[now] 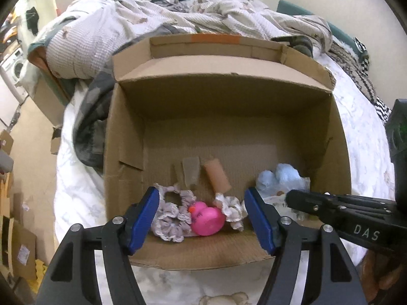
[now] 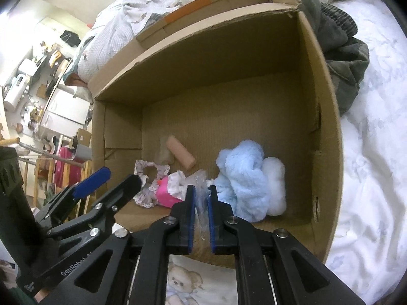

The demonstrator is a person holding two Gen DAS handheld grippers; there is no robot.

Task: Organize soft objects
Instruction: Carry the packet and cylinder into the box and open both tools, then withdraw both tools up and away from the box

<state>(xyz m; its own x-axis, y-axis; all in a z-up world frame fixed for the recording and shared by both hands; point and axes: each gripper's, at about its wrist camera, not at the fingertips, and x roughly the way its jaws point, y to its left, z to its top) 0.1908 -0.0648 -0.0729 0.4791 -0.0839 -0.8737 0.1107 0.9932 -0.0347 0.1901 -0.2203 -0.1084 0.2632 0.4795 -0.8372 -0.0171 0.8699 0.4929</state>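
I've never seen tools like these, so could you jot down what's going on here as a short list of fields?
Setting: cardboard box on a bed
In the box: pink rubber duck, frilly scrunchies, fluffy blue toy, peach roll
Left gripper: jaws open above the duck, gripping nothing
Right gripper: jaws shut on clear plastic wrap
Holder: a person, one gripper per hand

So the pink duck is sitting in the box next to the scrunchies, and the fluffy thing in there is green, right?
Not quite: the fluffy thing is light blue, not green, as the right wrist view shows. The rest holds: the pink duck sits in the box next to the scrunchies.
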